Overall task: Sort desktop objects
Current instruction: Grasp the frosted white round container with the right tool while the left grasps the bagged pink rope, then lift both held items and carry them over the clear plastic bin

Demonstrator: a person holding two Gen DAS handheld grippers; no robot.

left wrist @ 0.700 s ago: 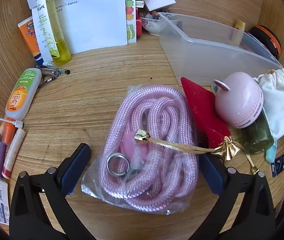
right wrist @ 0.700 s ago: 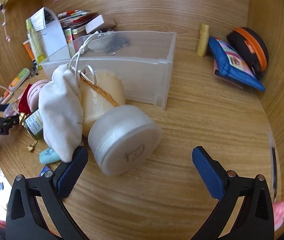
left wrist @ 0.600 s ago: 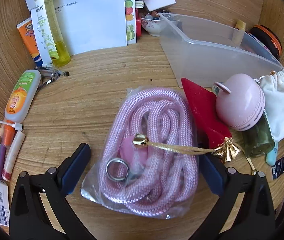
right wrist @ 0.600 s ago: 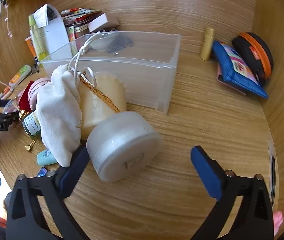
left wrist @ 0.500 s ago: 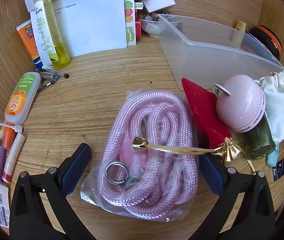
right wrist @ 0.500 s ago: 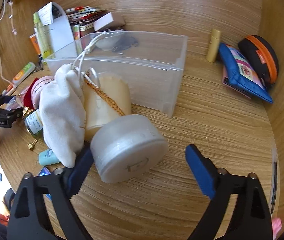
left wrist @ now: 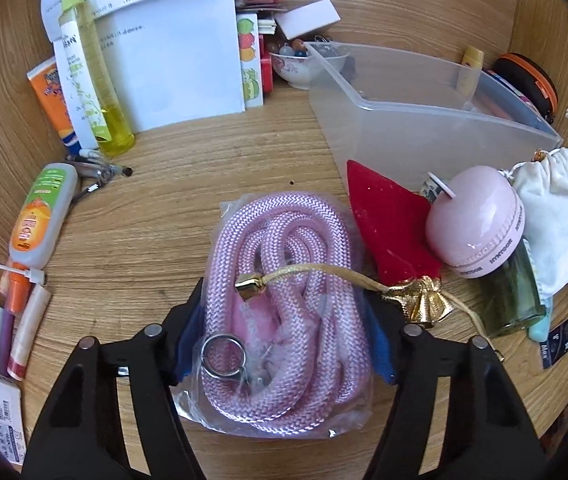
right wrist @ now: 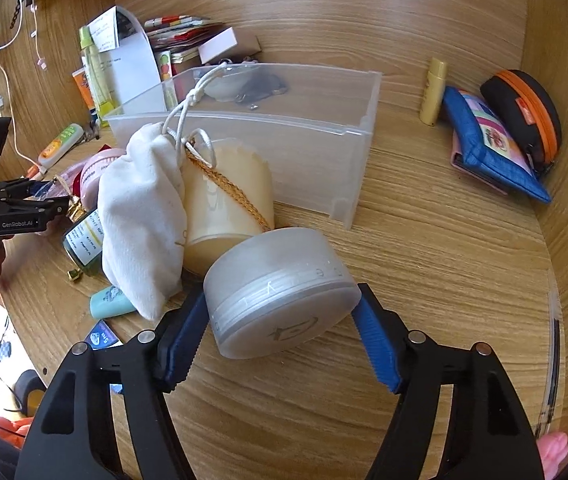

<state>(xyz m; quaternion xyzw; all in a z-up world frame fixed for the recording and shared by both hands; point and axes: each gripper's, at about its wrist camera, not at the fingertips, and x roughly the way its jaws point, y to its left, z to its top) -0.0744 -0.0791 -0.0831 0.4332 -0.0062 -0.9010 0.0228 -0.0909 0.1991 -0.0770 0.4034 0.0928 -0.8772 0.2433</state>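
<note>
A clear bag of coiled pink rope [left wrist: 279,232] lies on the wooden desk, a gold ribbon draped across it. My left gripper [left wrist: 284,336] is shut on the bag, its blue pads pressing both sides of the coil. In the right wrist view a frosted round jar [right wrist: 279,292] lies on its side against a cream cup [right wrist: 223,200] and a white drawstring pouch [right wrist: 139,216]. My right gripper [right wrist: 279,336] is shut on the jar, one pad on each side. A clear plastic bin [right wrist: 284,128] stands just behind.
A red pouch [left wrist: 392,220] and a pink-capped green bottle [left wrist: 480,224] crowd the rope's right side. Tubes, a yellow spray bottle [left wrist: 91,72] and papers line the back left. A blue wallet [right wrist: 488,144], an orange-trimmed case [right wrist: 524,112] and a yellow tube [right wrist: 434,92] sit at the right.
Both grippers have closed: the left one now squeezes the rope bag narrower, and the right one has moved onto the frosted jar and clamped it.
</note>
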